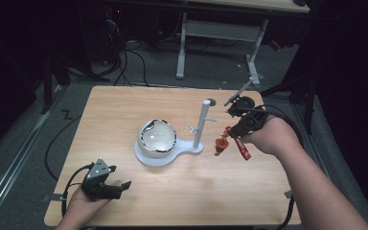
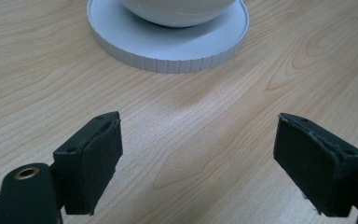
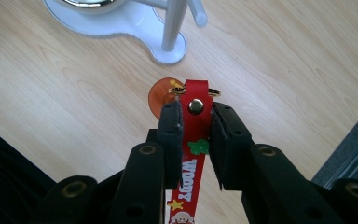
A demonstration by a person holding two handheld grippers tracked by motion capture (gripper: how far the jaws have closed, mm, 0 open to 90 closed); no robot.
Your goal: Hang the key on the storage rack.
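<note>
So the right hand-held gripper (image 3: 195,122) has its jaws clamped narrow on a red keychain strap (image 3: 196,135), a flat glossy strip with cartoon print, a brass snap and a gold ring at the far end. A little orange translucent charm (image 1: 221,143) dangles off that ring. The whole thing is held up off the tabletop (image 1: 124,105), over the right half, not far from the right edge.

What matters for the next bit, I'd say: the white stand (image 1: 202,122) is just to the left of the strap in the high view, and straight ahead past the strap's ring end in the right gripper view. The strap's long axis runs along the jaws, ring end pointing at the stand. The post is a smooth upright white rod with short pegs sticking out sideways, on a flat white base (image 1: 160,158) with a ribbed rim. Looks like the ring needs to slip over one of those pegs, so lining up ring and peg is the tricky part.

A shiny chrome-rimmed white dome (image 1: 157,136) sits on the wider part of the base, near the middle of the tabletop.

The left hand-held gripper (image 1: 117,186) rests near the front-left corner, jaws wide, nothing in them, well apart from the stand. The right one's way nearer.
</note>
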